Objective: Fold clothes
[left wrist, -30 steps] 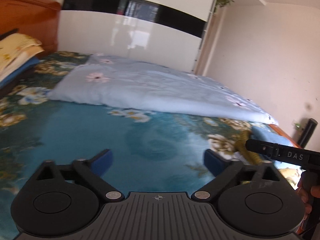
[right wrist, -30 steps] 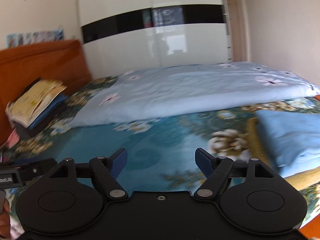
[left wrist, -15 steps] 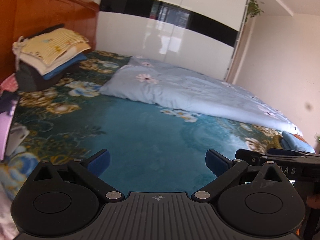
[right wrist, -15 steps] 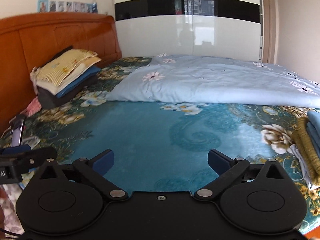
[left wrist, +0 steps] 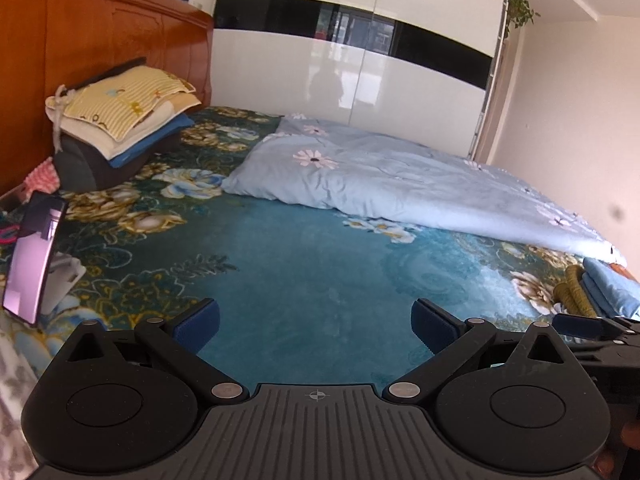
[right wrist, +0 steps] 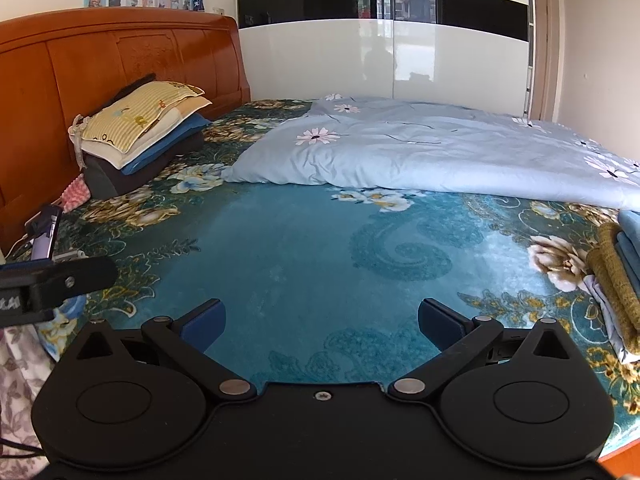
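Observation:
My left gripper [left wrist: 316, 322] hovers open over the teal floral bedspread [left wrist: 312, 264], nothing between its blue pads. My right gripper [right wrist: 322, 320] is open just as wide over the same spread [right wrist: 288, 248], also empty. A folded pile sits at the bed's right edge: a light blue garment [right wrist: 630, 236] on an olive knit [right wrist: 614, 280], also showing in the left wrist view as blue garment [left wrist: 608, 288] and olive knit [left wrist: 574, 292]. A grey leaf-print cloth [right wrist: 18, 364] lies at the lower left edge. One finger [right wrist: 60, 276] of the left gripper pokes in from the left of the right wrist view.
A pale blue flowered quilt [right wrist: 432, 148] lies across the far half of the bed. Stacked pillows [right wrist: 140, 128] rest against the wooden headboard [right wrist: 120, 52]. A phone on a stand [left wrist: 34, 252] stands at the left. A white wardrobe [left wrist: 352, 76] fills the far wall.
Both views have swung left: the headboard, pillows and phone came into sight and the folded pile slid to the right edge. The right gripper's jaws have spread wider.

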